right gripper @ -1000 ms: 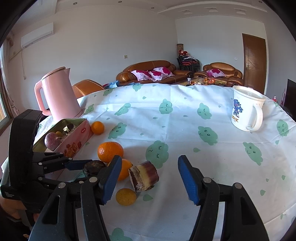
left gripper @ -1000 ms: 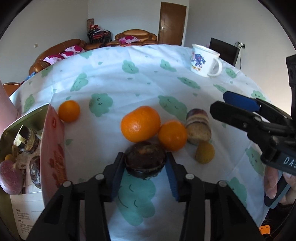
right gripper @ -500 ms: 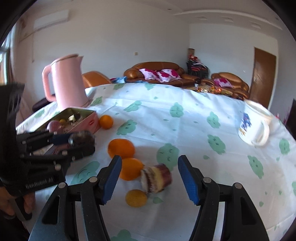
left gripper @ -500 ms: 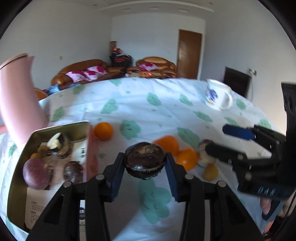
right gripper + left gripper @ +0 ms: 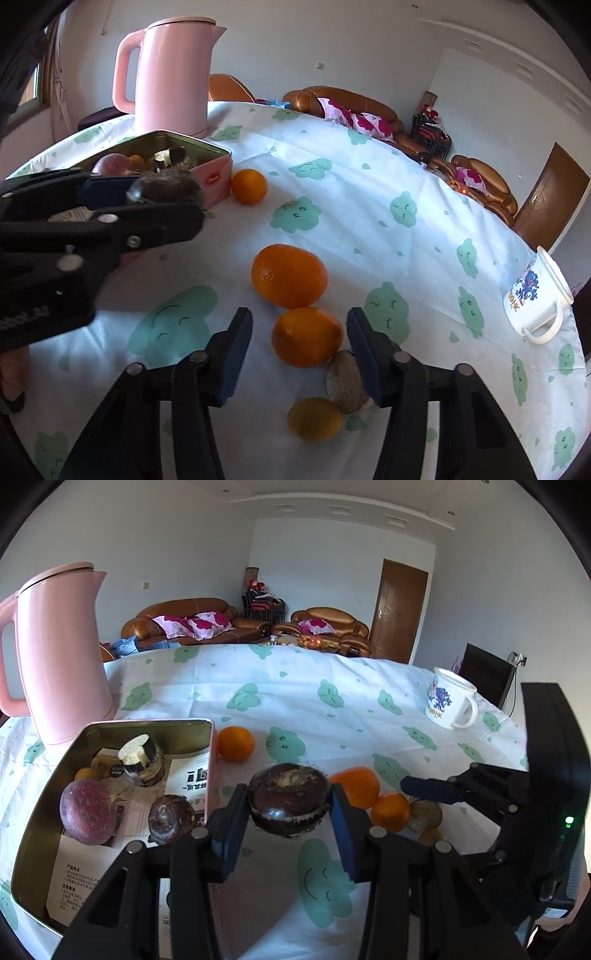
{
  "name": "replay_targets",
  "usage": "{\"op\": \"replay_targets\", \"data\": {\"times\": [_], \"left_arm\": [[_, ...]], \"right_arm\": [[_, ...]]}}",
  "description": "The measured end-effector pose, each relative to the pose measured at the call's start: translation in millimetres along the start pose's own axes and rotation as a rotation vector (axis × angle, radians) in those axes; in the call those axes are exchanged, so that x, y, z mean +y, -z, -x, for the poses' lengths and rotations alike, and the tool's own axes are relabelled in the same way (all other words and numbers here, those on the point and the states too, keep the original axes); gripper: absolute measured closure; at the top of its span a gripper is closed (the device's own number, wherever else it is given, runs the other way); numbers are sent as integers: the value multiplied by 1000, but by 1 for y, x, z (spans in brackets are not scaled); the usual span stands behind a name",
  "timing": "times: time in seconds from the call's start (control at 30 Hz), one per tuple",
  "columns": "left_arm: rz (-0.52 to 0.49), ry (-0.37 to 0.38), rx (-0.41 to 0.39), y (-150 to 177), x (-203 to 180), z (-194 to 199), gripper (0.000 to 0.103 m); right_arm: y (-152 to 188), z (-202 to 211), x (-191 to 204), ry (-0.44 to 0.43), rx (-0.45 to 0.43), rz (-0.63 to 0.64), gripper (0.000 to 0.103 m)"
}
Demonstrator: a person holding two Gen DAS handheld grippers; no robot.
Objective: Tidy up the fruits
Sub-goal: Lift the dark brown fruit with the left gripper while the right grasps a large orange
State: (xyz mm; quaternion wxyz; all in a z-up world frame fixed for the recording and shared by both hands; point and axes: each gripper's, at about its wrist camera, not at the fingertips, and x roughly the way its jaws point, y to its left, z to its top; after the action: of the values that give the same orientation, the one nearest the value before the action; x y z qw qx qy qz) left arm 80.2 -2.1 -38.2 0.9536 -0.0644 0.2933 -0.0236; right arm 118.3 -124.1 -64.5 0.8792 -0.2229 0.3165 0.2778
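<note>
My left gripper (image 5: 290, 814) is shut on a dark brown round fruit (image 5: 289, 797), held above the cloth just right of the open pink tin (image 5: 147, 723). The tin holds a purple fruit (image 5: 86, 812), a dark fruit (image 5: 171, 814) and a cut piece (image 5: 142, 755). My right gripper (image 5: 301, 354) hangs low over the cloth with its jaws closing. A small orange (image 5: 306, 336) lies between them, and the pads do not press on it. A large orange (image 5: 290, 275) lies just beyond it. A brownish cut piece (image 5: 345, 380) and a small yellow fruit (image 5: 314, 419) lie under the right finger.
Another small orange (image 5: 249, 186) rests against the tin's wall (image 5: 216, 175). A tall pink kettle (image 5: 171, 70) stands behind the tin. A white mug (image 5: 532, 299) stands at the far right of the cloud-patterned tablecloth (image 5: 332, 206). Sofas and a door lie beyond the table.
My left gripper has lifted the dark fruit and swung left, bringing the tin into view. My right gripper has moved left over the small orange, rolled, and its jaws have narrowed.
</note>
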Motion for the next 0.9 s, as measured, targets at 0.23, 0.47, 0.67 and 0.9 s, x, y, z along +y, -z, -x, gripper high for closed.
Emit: {"op": "replay_targets", "data": {"times": [0.23,0.47,0.67,0.9], "left_arm": [[4,0,-22,1,2,4,58],[-32,-12,-43,2,-3,8,58],[-61,-19,-70,2,-8,13,58],[-75,-20,-98,2,-11,19,58]], "right_arm": [[2,3,1,-13,-8,4,62],[2,16,-5,-21,-77,-32,62],[4,30,-13,-17,-155,-73,62],[8,44,-20,-19,-227,-114,62]]}}
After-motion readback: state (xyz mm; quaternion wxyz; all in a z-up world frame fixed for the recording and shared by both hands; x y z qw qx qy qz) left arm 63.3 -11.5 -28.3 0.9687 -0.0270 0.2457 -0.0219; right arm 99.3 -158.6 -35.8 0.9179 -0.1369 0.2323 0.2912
